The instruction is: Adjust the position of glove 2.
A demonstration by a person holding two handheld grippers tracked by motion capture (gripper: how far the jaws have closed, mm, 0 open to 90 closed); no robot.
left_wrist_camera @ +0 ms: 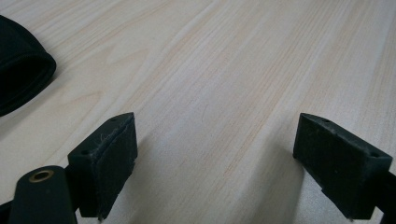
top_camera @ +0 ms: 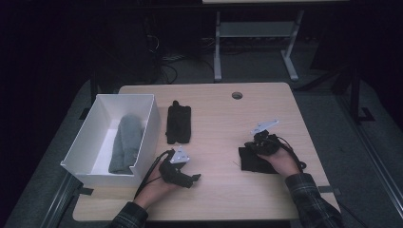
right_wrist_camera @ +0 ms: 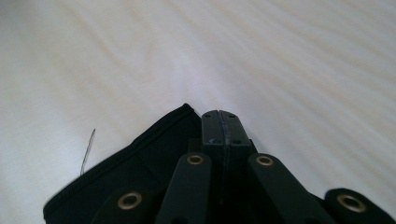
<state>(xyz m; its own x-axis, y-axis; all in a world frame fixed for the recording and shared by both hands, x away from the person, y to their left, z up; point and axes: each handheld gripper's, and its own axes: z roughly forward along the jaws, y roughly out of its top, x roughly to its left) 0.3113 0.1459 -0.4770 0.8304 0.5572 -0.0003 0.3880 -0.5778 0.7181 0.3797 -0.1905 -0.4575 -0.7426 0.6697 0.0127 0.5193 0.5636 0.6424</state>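
Near edge: left gripper [top_camera: 183, 176], jaws wide apart over bare table [top_camera: 214, 118], holding nothing. Right gripper [top_camera: 259, 142], jaws pressed together, pinching the corner of a black cloth [top_camera: 252, 161] that lies under it. Second black cloth [top_camera: 178, 124] at 12 o'clock from the left gripper, long axis 12–6; left hand nearer. White box [top_camera: 147, 128] at 10 o'clock holds a grey cloth [top_camera: 126, 142].

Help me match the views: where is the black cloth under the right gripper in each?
High view: black cloth right of centre.
Right gripper view: bottom left, beside the shut fingers.
Left gripper view: a dark cloth edge far left; unclear whether the same.
Shared landmark: pale wooden tabletop.
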